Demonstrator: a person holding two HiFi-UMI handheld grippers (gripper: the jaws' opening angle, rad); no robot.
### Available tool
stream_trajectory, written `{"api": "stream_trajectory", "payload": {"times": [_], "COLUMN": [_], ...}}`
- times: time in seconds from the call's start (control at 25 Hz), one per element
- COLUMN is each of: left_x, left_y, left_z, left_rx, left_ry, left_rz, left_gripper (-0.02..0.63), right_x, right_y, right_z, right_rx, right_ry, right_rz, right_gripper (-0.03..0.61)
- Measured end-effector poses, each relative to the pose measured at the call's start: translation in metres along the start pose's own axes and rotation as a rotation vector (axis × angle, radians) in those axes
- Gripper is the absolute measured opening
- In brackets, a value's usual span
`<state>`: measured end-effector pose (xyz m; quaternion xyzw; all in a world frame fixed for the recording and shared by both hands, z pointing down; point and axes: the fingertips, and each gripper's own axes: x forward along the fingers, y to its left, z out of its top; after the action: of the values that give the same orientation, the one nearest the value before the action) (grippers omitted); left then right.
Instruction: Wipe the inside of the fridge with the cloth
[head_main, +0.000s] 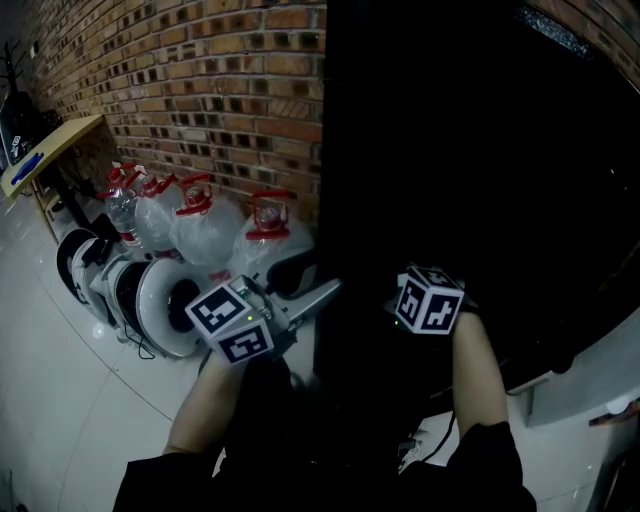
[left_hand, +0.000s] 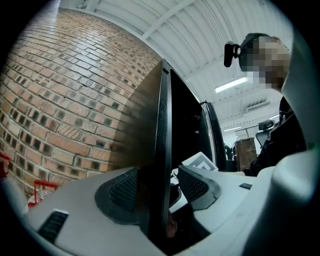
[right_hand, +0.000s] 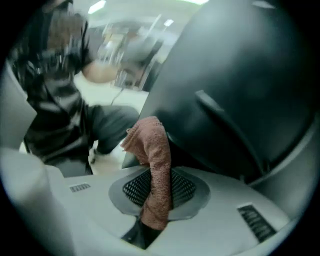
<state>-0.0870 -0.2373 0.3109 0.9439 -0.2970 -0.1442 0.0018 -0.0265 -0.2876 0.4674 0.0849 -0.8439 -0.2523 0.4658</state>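
Pink cloth (right_hand: 152, 150) sitting clamped in right gripper (right_hand: 157, 192); fridge (head_main: 480, 150) lying far of it, right of door (left_hand: 162, 150); left gripper (left_hand: 157, 187) clamping door edge.

The left gripper (head_main: 325, 292) and right gripper (right_hand: 159, 189) are pale grey moulded plastic, their fingers (left_hand: 200, 187) faced with dark mesh pads. Each carries a white cube (head_main: 232, 322) printed with black square markers. Black sleeves (head_main: 488, 462) cover the upper arms.

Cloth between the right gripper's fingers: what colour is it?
The cloth is pinkish brown, seen best in the right gripper view.
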Motion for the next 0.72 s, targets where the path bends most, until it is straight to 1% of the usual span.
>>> {"api": "stream_trajectory", "payload": {"times": [0.04,0.08,0.16,0.28,0.4,0.48,0.52,0.64,0.72], "left_x": [-0.001,-0.002,-0.003,-0.001,0.003,0.006,0.007,0.009,0.01], "left_y": [0.001,0.002,0.003,0.001,-0.002,-0.002,-0.001,0.0,0.0], "left_z": [0.0,0.0,0.0,0.0,-0.001,0.0,0.0,0.001,0.0], "left_rx": [-0.001,-0.002,-0.005,0.013,0.062,0.086,0.096,0.111,0.115], "left_ry": [-0.001,-0.004,-0.006,0.008,0.029,0.034,0.037,0.051,0.055], "left_rz": [0.002,0.006,0.009,0.003,0.004,0.024,0.036,0.063,0.081], "left_gripper": [0.247,0.247,0.247,0.247,0.247,0.238,0.209,0.209,0.209], "right_x": [0.005,0.011,0.019,0.029,0.032,0.033,0.033,0.035,0.037], "right_y": [-0.002,-0.004,-0.012,-0.016,-0.02,-0.023,-0.025,-0.032,-0.041], "right_z": [0.0,-0.001,-0.002,-0.008,-0.009,-0.009,-0.01,-0.015,-0.017], "right_rx": [-0.044,-0.067,-0.062,0.007,0.066,0.082,0.087,0.098,0.087], "right_ry": [0.053,0.09,0.111,0.083,0.044,0.027,0.022,0.024,0.04], "right_rz": [-0.005,-0.011,-0.016,0.0,0.023,0.032,0.033,0.024,0.004], "right_gripper": [0.078,0.078,0.078,0.078,0.08,0.082,0.083,0.083,0.083]}}
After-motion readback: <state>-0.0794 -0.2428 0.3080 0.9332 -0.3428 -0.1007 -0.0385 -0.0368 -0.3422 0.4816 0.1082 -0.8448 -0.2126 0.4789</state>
